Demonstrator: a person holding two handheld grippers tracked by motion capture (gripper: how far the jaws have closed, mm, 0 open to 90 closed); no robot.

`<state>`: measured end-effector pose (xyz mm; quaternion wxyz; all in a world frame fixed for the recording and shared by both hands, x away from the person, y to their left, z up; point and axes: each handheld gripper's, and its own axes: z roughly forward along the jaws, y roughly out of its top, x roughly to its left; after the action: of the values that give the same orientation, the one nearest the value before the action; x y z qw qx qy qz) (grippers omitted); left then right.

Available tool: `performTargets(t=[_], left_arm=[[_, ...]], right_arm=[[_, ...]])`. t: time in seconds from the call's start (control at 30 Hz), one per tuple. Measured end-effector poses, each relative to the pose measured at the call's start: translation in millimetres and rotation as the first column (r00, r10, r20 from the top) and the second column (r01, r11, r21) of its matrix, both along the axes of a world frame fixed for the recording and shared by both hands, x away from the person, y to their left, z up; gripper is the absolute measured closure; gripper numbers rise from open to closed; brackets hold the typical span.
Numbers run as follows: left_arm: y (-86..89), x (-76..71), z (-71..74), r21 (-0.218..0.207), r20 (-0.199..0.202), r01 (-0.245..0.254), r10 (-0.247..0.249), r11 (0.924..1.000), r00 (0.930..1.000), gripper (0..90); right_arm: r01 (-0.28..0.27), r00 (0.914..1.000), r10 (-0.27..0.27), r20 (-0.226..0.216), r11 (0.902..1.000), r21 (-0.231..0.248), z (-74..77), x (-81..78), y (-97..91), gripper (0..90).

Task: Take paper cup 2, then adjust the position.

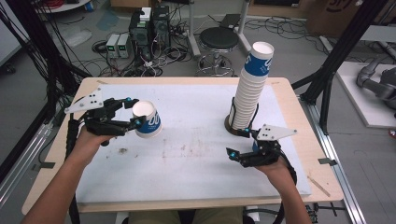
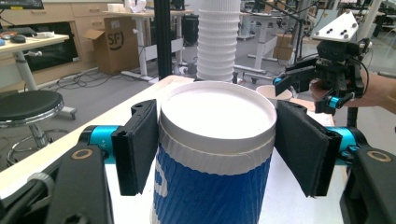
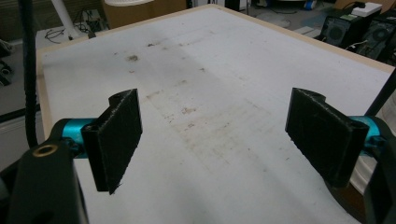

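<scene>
Cup clamped in left gripper fingers; right gripper fingers apart beside cup stack.

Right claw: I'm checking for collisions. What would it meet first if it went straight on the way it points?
The right claw stands open with nothing between its jaws. Ahead lies bare table; the way looks free to the far edge, though depth is unclear.

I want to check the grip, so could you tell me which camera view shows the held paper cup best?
The left gripper view: the blue paper cup sits close up between both black pads. The high view shows it smaller, tipped sideways in the left gripper. The right gripper view looks across the bare table top.
</scene>
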<state>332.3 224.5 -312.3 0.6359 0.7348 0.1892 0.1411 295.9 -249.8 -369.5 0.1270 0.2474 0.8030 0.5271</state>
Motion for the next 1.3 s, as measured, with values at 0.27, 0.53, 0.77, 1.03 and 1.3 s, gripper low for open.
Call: performTargets(t=[0.27, 0.53, 0.77, 1.03, 1.3], left_arm=[[-5.7, -5.7, -3.6, -0.001, -0.028, 0.003, -0.003, 1.0000, 0.9996, 32.2], [-19.1, -11.4, -13.7, -0.006, -0.057, 0.020, -0.020, 0.9998, 0.9982, 32.2], [-34.3, -16.1, -23.5, 0.000, -0.068, 0.053, -0.053, 0.9986, 0.9962, 32.2], [-52.5, -17.6, -29.4, -0.009, -0.082, 0.095, -0.095, 0.9955, 0.9921, 32.2], [-71.3, -21.6, -34.2, -0.009, -0.088, 0.160, -0.161, 0.9870, 0.9831, 32.2]], right_arm=[[-0.018, 0.9997, 0.018, 0.014, 0.9998, 0.001, 0.4, -1.9, 6.4, 19.1], [-0.072, 0.9973, 0.071, 0.018, 0.9966, 0.040, -4.3, -1.9, 21.7, 19.1], [-0.144, 0.9896, 0.144, 0.006, 0.9881, 0.053, -7.1, -1.1, 40.0, 19.1], [-0.199, 0.9800, 0.198, 0.019, 0.9764, 0.084, -9.4, 0.5, 57.1, 19.1], [-0.264, 0.9645, 0.264, 0.009, 0.9597, 0.097, -15.4, 2.9, 78.8, 19.1]])
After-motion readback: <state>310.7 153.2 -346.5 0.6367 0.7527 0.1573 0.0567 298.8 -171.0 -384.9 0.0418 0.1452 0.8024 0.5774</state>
